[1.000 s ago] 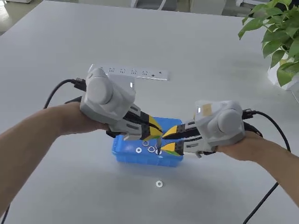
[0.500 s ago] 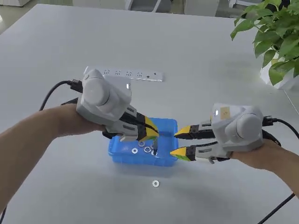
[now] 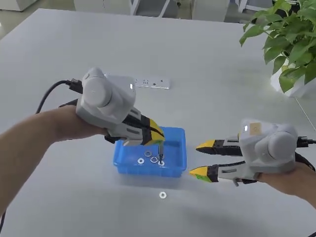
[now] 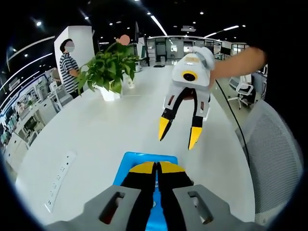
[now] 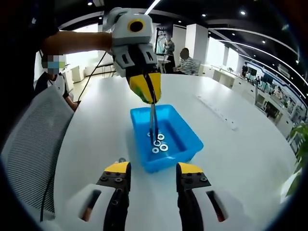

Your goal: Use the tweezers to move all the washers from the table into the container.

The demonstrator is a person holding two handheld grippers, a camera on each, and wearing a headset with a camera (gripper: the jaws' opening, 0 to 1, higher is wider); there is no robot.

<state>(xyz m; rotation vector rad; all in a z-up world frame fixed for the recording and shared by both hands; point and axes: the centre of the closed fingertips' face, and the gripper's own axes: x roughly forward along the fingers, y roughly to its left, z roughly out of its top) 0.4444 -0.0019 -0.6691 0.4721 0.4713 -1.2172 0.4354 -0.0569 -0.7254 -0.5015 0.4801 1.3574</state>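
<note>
Presumably the washers are thin, hard, light and apt to skate on the smooth table, so the surest hold looks like a pinch across the ring's band, one tweezer tip through the hole.

Head view: the left gripper (image 3: 157, 134) is clamped on the tweezers (image 3: 160, 150), whose tips dip into the blue container (image 3: 176, 143) among four washers (image 3: 148, 154). One loose washer (image 3: 162, 195) lies on the table (image 3: 74, 49) just off the container's near wall, toward the table's near edge. The right gripper (image 3: 195, 159) hangs beside the container, jaws spread, empty.

Left gripper view: its own jaws press together over the container (image 4: 127, 161), hiding the tweezers. The right gripper (image 4: 178, 138) faces it, agape.

Right gripper view: this one gives the tweezers' (image 5: 153, 122) whole length, from left gripper (image 5: 149, 98) down to the washers (image 5: 160, 142).
</note>
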